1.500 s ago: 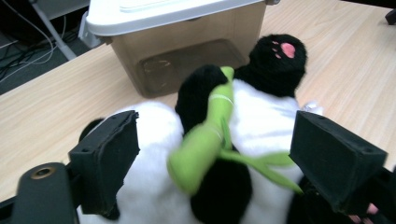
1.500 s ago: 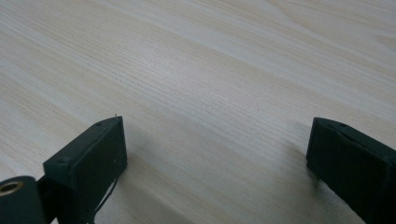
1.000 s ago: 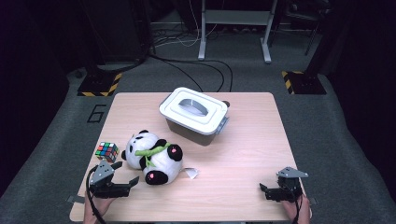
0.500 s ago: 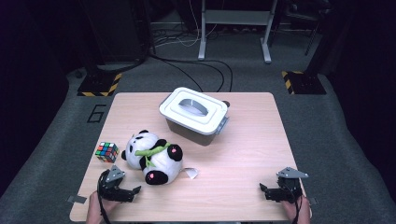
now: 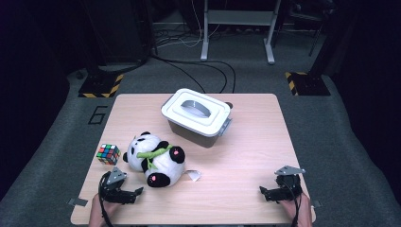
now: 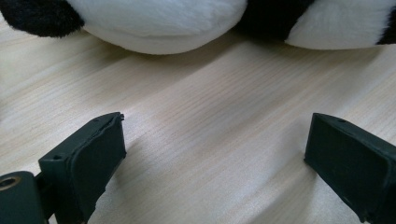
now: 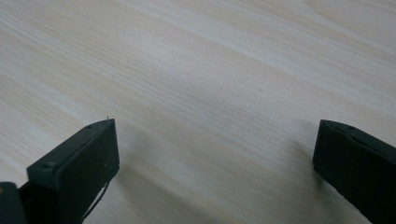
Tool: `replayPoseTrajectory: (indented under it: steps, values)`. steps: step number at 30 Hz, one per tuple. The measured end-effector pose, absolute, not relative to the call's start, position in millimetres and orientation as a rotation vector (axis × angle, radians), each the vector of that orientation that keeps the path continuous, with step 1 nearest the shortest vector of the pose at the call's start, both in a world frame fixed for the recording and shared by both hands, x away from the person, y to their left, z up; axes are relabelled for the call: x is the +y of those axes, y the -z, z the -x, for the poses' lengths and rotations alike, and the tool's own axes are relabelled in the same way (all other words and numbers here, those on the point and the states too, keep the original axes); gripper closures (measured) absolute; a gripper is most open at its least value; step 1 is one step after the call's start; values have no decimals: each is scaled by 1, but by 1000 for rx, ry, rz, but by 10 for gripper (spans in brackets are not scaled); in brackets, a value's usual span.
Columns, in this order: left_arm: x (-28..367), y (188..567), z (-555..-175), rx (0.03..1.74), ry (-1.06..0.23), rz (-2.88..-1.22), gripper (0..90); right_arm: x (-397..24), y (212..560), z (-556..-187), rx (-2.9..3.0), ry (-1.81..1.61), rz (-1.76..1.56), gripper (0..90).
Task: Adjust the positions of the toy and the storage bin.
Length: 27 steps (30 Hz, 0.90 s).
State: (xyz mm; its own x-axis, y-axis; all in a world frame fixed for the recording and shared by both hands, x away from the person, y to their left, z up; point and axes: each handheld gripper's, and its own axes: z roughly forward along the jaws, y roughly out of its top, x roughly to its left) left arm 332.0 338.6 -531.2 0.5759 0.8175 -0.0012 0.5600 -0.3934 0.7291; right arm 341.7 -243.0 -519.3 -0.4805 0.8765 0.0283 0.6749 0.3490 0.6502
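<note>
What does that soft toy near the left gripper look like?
On the pale wooden table, in front of the lidded white plastic box, lies a black-and-white plush panda. Unlike the small multicoloured puzzle cube beside it, it is furry, with a green scarf.

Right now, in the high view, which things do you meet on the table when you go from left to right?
Rubik's cube → left gripper → panda plush toy → small white tag → white-lidded box → right gripper.
</note>
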Motion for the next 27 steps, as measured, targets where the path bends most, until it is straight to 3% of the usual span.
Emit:
replayPoseTrajectory:
  steps: [27]
  values:
    - [340,531,-332,1115,-488,-2075,134,-163,439,-407,2345,-1061,-1164,4]
